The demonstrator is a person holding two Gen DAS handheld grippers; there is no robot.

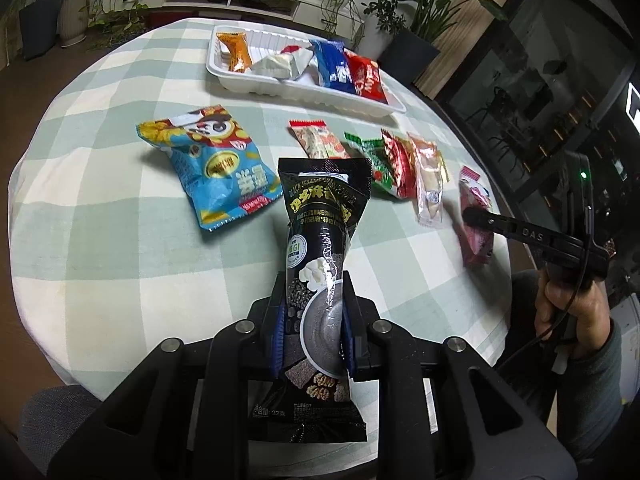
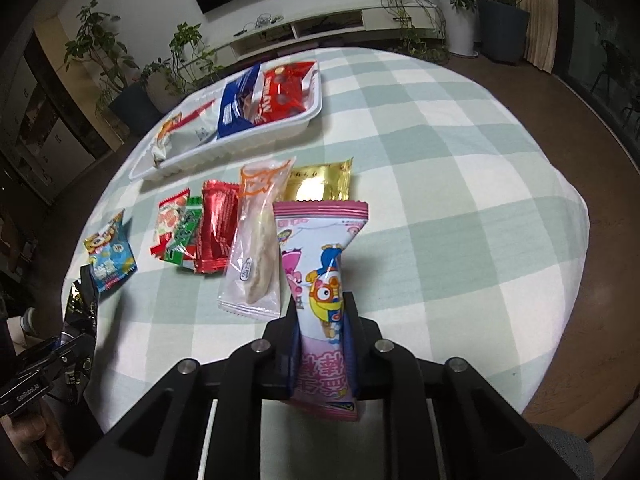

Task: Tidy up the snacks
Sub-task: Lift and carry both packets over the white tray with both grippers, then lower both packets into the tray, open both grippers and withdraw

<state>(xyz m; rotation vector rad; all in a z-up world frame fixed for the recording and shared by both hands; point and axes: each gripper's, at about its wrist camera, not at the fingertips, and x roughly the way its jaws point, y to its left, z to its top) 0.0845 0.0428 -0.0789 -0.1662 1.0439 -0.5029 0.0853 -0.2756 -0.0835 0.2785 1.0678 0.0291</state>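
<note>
Holding snacks: left tool (image 1: 313,334) clamps black sachet (image 1: 320,264), right tool (image 2: 322,350) pink packet (image 2: 320,280). Tray (image 1: 256,88) at 12 o'clock partly filled; several packets left on desk (image 1: 100,220).

Glossy foil black packet (image 1: 320,264) (crinkled) over matt checked cloth (image 1: 120,240).

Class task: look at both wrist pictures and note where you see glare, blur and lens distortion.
Left wrist view: glare streaks on the shiny black packet; the table edge bows outward, and the corners go dark. Right wrist view: bright glare on the gold packet; the black packet at the left edge looks smeared; the same curved edges.
</note>
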